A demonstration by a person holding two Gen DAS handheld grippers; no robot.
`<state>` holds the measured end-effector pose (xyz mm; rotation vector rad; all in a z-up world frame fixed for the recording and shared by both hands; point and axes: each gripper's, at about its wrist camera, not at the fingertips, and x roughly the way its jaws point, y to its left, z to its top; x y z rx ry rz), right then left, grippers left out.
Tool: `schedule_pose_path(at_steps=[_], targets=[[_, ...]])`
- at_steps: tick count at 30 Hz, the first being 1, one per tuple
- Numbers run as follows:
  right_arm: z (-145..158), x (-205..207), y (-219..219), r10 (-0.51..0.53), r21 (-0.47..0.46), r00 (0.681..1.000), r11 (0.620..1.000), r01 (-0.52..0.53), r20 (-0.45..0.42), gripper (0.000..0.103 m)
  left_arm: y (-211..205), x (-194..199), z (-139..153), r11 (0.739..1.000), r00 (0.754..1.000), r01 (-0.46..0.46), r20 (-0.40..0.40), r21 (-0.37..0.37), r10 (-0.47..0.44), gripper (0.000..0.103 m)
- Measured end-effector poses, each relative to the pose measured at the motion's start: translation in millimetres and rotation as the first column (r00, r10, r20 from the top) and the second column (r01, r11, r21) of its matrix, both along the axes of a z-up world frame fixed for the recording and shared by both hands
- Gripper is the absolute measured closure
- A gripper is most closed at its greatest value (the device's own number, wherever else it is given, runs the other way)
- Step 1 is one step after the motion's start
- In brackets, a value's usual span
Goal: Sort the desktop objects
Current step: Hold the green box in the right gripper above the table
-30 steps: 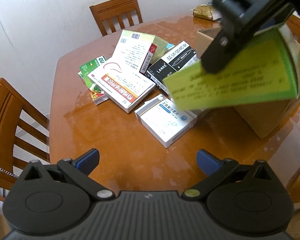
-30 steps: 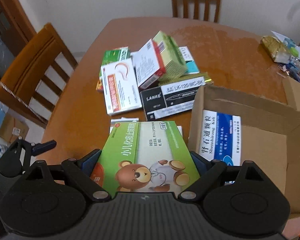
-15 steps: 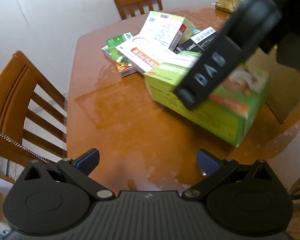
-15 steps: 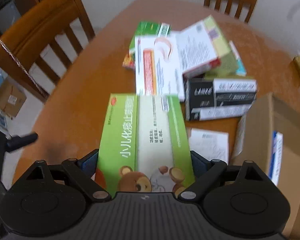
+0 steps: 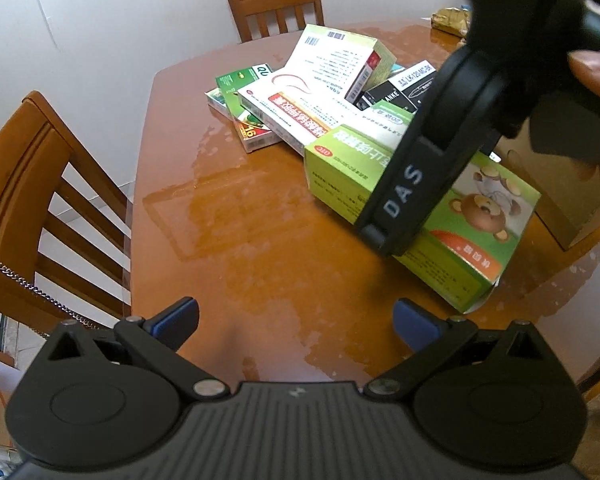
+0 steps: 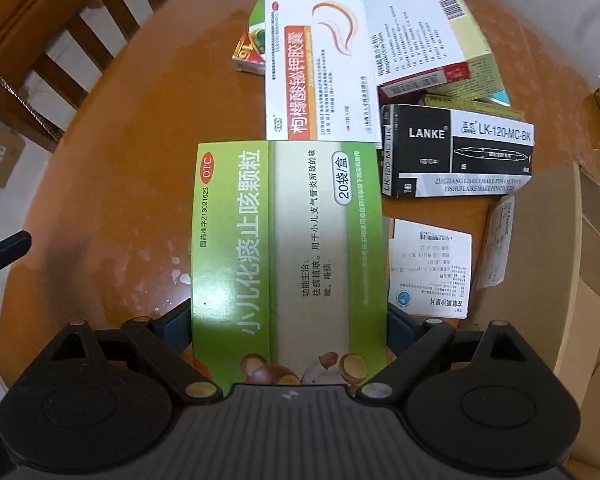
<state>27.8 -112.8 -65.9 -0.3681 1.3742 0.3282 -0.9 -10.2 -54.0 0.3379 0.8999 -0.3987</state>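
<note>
My right gripper [image 6: 288,328] is shut on a green medicine box with a bear picture [image 6: 288,240], held low over the wooden table [image 6: 120,180]. In the left wrist view that green box [image 5: 480,240] sits under the right gripper's black body [image 5: 432,164], with a person's hand on the handle. My left gripper [image 5: 296,320] stands open over bare table with nothing between its fingers. Beyond the green box lies a pile: a white and orange medicine box [image 6: 320,68], a black LANKE pen box [image 6: 456,152], a white and yellow-green box [image 6: 424,32] and small green boxes [image 5: 240,88].
A brown cardboard box [image 6: 560,260] stands at the right of the table, with a small white medicine box [image 6: 428,268] beside it. Wooden chairs [image 5: 32,200] stand at the left and far side. A gold packet [image 5: 450,22] lies at the far right.
The right gripper has carried the green box from up near the cardboard box down and to the left, close to the table. My left gripper has stayed open and swung its view leftward.
</note>
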Motion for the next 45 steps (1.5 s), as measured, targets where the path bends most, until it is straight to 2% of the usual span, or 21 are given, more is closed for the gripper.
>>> schedule_pose_path(at_steps=[12, 19, 45], targets=[[-7, 12, 18, 0.032, -0.070, 0.999, 0.997, -0.033, -0.008, 0.003, 9, 2, 0, 1.000, 1.000, -0.021, 0.007, -0.003, 0.021, 0.000], [-4, 9, 16, 0.039, -0.037, 0.999, 0.999, -0.038, 0.016, 0.008, 10, 4, -2, 1.000, 1.000, -0.027, 0.002, -0.003, 0.027, 0.000], [10, 10, 3, 0.050, 0.042, 0.998, 0.998, -0.051, 0.036, 0.008, 6, 2, 5, 1.000, 1.000, -0.016, 0.014, 0.008, 0.016, 0.000]])
